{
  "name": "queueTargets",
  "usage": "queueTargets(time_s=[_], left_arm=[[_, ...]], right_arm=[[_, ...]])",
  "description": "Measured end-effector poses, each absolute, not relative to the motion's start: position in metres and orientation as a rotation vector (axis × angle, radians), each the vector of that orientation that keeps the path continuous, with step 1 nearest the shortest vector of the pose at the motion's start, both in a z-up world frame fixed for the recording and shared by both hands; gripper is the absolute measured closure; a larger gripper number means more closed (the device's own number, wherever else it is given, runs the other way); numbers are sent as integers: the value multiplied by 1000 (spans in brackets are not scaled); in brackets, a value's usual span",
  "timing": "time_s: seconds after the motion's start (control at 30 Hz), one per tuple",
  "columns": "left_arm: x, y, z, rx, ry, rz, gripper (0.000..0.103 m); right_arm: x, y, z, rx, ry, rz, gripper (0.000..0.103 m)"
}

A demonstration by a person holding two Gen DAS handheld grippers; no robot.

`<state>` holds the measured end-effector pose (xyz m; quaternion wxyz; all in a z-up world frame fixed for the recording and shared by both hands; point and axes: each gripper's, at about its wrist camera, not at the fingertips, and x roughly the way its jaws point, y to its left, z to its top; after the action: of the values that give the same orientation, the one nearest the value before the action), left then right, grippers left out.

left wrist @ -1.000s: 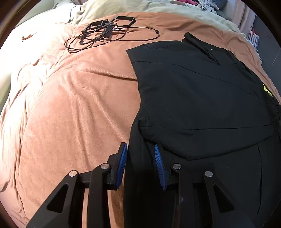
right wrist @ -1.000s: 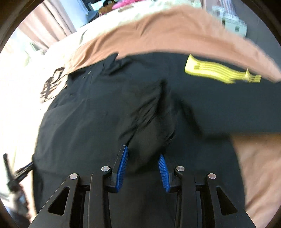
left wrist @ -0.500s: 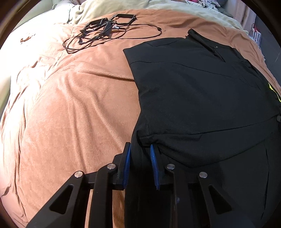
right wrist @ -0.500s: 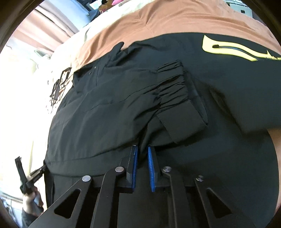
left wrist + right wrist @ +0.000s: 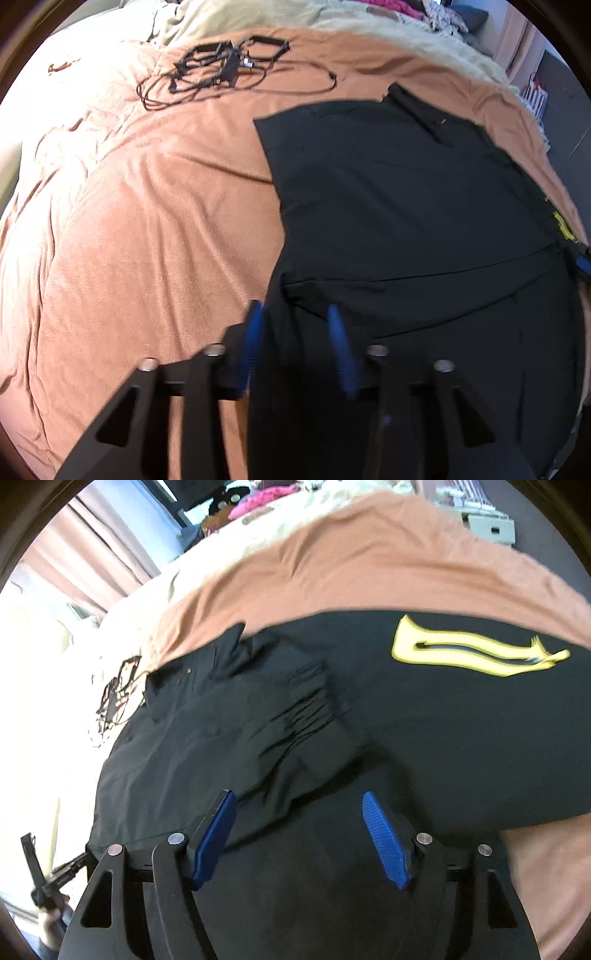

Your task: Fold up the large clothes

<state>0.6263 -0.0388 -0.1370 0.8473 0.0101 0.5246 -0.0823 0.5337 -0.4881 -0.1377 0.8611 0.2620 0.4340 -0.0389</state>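
Both pairs of jaws have just been opening since half a second ago, when each was pinched nearly closed on black cloth. Right gripper (image 5: pixel 299 805) now gapes wide, blue ribbed pads (image 5: pixel 386 843) clear of fabric, nothing held; a folded sleeve with gathered elastic cuff (image 5: pixel 314 716) lies loose just beyond the fingertips. Left gripper (image 5: pixel 295 314) stands about half open, blurred; the garment's left edge runs between its blue pads (image 5: pixel 341 350), but they do not appear to press it.

Large black jacket-like garment (image 5: pixel 406 206) lies flat on the bed, collar (image 5: pixel 417 107) at the far end, sleeves folded inward across the body. Yellow printed patch with a dark zip line (image 5: pixel 476 653) shows on the garment's right part.

Around: tangle of black cables and black frame-like gear (image 5: pixel 225 66) sits on the bedding well beyond the garment's far left corner, not in the way. Nothing lies on the garment itself.

Surface: wrinkled terracotta-orange bedspread (image 5: pixel 147 229), with pale cream-green bedding (image 5: pixel 332 18) past it. Room: pinkish curtains (image 5: pixel 92 546) at a bright window, pink and patterned clothes (image 5: pixel 258 502) piled at the far end, pale box-like item (image 5: pixel 487 528) off the bed's right side. The left gripper's black frame (image 5: pixel 44 882) and a hand show at the right view's lower left edge.
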Motion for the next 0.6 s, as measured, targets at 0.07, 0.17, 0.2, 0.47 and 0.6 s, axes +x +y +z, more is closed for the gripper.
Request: queueTargets(time_s=[0.07, 0.17, 0.2, 0.47, 0.6], left_arm=[[620, -44, -121, 13, 1070, -187, 36], [614, -58, -102, 10, 1029, -201, 31], [612, -62, -98, 12, 1022, -206, 31], [601, -126, -70, 63, 960, -274, 31], [596, -162, -64, 81, 954, -317, 31]], right_arm=[[518, -502, -123, 540, 884, -97, 32], [493, -530, -101, 521, 849, -148, 32], [485, -540, -95, 522, 838, -162, 32], [402, -637, -53, 571, 748, -309, 32], [366, -680, -45, 614, 713, -371, 32]])
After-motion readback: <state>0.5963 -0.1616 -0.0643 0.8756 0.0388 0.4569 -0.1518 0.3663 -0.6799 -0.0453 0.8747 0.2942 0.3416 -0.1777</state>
